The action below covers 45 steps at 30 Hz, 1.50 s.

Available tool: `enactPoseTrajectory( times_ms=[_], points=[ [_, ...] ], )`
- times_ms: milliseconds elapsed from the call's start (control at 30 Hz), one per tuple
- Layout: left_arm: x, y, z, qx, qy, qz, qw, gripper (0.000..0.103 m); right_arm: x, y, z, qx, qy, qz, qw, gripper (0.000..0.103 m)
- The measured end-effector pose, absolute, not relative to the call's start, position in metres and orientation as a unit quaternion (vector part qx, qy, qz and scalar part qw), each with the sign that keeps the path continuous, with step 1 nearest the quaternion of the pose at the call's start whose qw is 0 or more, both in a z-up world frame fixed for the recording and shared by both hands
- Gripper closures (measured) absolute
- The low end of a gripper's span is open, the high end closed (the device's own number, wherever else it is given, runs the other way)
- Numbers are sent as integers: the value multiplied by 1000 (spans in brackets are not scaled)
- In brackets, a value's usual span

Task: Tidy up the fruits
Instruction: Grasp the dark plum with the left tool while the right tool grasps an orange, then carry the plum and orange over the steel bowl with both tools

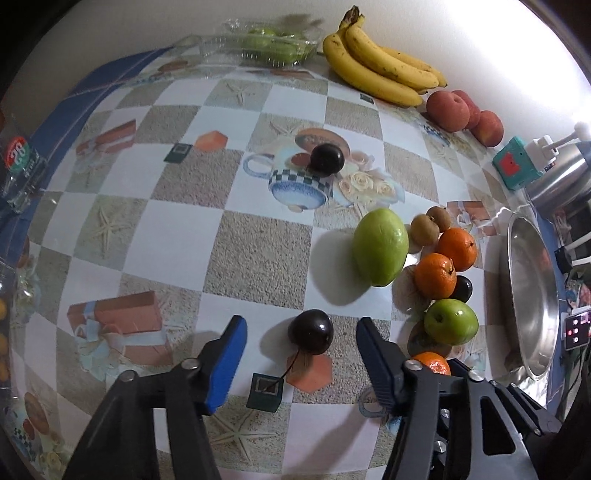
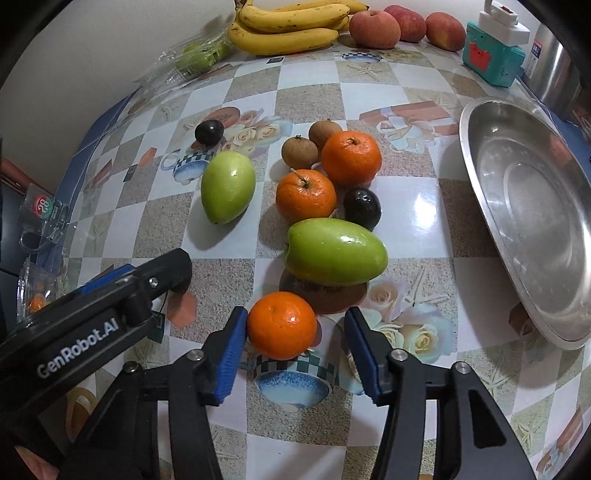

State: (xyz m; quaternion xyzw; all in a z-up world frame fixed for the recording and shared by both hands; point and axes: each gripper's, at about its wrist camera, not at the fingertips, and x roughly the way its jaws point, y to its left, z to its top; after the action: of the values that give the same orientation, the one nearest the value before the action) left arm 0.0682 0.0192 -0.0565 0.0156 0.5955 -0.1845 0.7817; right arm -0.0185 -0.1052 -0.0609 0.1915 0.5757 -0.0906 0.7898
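Left gripper (image 1: 301,341) straddles the dark plum (image 1: 310,331) at bottom centre, gaps both sides, nothing grasped. Right gripper (image 2: 295,334) brackets the near orange (image 2: 282,325) at bottom centre; left pad touching, right pad clear, so not clamped. Behind it: green fruit (image 2: 336,252), two more oranges (image 2: 306,195), brown fruits (image 2: 299,151). Steel bowl (image 2: 480,192) right edge. Bananas (image 2: 291,26) along top.
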Motion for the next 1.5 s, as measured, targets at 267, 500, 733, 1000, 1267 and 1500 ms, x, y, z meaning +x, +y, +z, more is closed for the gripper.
enactPoseTrajectory(
  times_ms=[267,500,733,1000,1267,1500],
  points=[
    [67,16,-60,13,606,-190,772,67,-16,-101,-60,187,577,-78,791,58],
    [67,16,-61,7,608,-189,771,75,-10,-97,-62,188,578,-70,791,65],
    [67,21,-56,-3,607,-184,773,76,-17,-103,-59,200,577,-68,789,65],
    [66,34,-41,-25,596,-172,784,76,-21,-104,-47,214,563,-53,797,65],
    [67,33,-6,-39,569,-164,805,76,-31,-119,-5,232,511,-57,826,65],
    [75,4,21,-43,556,-172,812,76,-21,-156,25,244,478,-110,836,65]
  ],
)
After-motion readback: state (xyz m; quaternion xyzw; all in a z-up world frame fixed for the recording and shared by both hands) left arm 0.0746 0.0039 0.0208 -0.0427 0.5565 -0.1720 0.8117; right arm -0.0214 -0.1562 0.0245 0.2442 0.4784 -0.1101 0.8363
